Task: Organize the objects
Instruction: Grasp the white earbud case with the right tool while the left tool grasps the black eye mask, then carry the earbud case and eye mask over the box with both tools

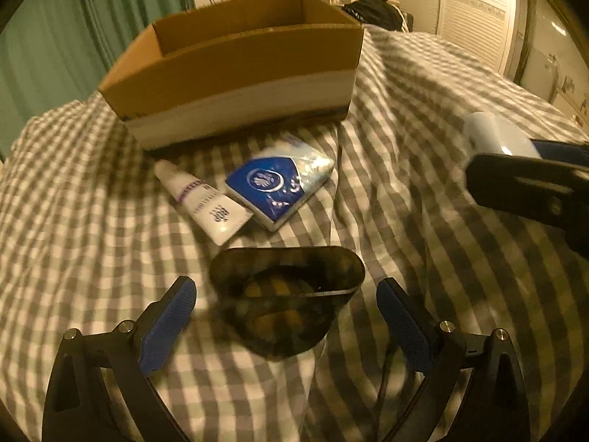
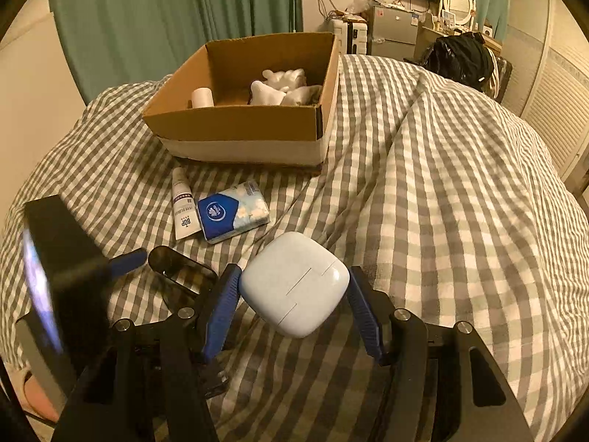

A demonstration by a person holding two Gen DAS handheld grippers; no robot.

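- Right gripper [image 2: 292, 300]: clamped on a pale blue rounded plastic case [image 2: 294, 283], pads against its two sides, held clear above the grey-and-white checked bed cover [image 2: 441, 221].
- Left gripper [image 1: 287, 296]: jaws spread wide, nothing between the pads; a dark translucent oval-rimmed item [image 1: 287, 294] lies on the cover just ahead (identity unclear).
- Beyond: a white squeeze tube [image 1: 204, 202] and a blue-and-white tissue packet [image 1: 279, 184], side by side, touching.
- Farthest: an open brown cardboard box [image 2: 239, 125] on the bed, holding a white roll [image 2: 202, 97] and white crumpled pieces [image 2: 283, 86].
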